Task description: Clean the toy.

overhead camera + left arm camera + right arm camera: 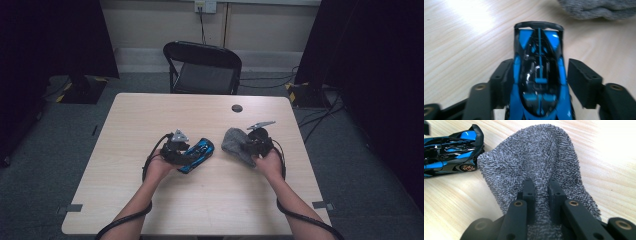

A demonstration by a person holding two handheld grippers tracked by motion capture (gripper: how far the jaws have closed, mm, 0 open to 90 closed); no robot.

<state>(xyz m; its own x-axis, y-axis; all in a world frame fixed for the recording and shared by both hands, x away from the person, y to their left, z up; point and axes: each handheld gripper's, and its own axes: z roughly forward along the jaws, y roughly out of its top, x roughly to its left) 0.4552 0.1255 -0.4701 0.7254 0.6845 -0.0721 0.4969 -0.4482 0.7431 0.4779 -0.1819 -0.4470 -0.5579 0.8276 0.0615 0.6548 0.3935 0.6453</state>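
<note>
Left gripper view: your left hand-held gripper (537,82) is straddling the blue toy car (539,75), jaws not quite closed, steadying it mid-tabletop (150,115), while your right hand-held gripper (541,186) is pinching the grey cloth (536,162) for wiping.

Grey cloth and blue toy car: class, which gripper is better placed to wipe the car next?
The right gripper: its jaws already pinch the grey cloth, which lies just beside the blue toy car. The left gripper straddles the car, seemingly steadying it.

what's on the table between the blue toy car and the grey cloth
Nothing: bare wood of the table separates the blue toy car from the grey cloth, seen in the high view and right gripper view.
</note>
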